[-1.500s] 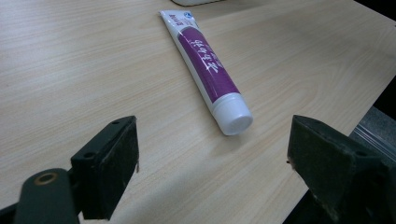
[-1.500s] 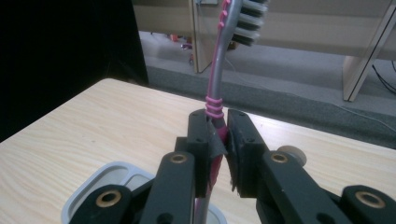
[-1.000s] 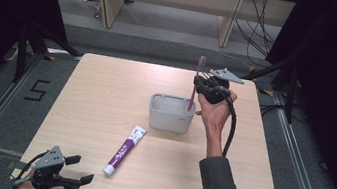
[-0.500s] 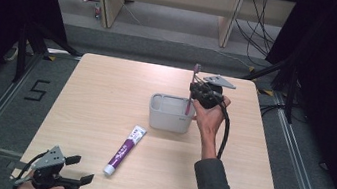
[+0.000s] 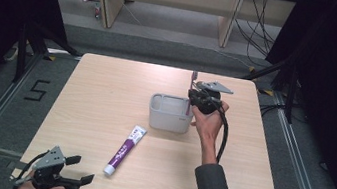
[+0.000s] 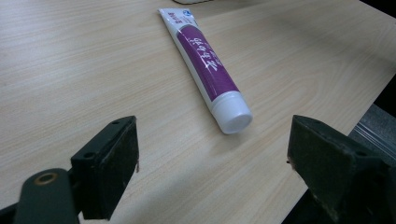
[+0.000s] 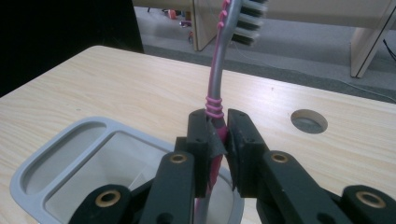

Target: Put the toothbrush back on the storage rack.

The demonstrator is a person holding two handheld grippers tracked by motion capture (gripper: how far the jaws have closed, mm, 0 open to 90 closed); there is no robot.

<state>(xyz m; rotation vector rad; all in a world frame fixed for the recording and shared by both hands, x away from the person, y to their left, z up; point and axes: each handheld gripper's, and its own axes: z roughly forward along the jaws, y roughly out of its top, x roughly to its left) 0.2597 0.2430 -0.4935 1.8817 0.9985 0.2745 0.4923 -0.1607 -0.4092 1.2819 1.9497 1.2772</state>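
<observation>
At the near left corner of the surface (image 5: pixel 105 95) I hold my left hand-held gripper (image 5: pixel 75 170) with jaws apart and empty, parked facing the toothpaste tube (image 5: pixel 124 149) so it stays clear. Further right, the grey holder (image 5: pixel 169 114) sits mid-surface. My right hand-held gripper (image 7: pixel 218 140) is clamped on the toothbrush (image 7: pixel 215 88), upright, handle end in the holder's right compartment, I judge for standing it there.

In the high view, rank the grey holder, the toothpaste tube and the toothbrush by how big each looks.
1. Grey holder: largest, a wide open box.
2. Toothpaste tube: longer than the holder is wide, but much slimmer.
3. Toothbrush: smallest showing; the right tool and the holder hide its lower part, so its full length is unsure.
</observation>
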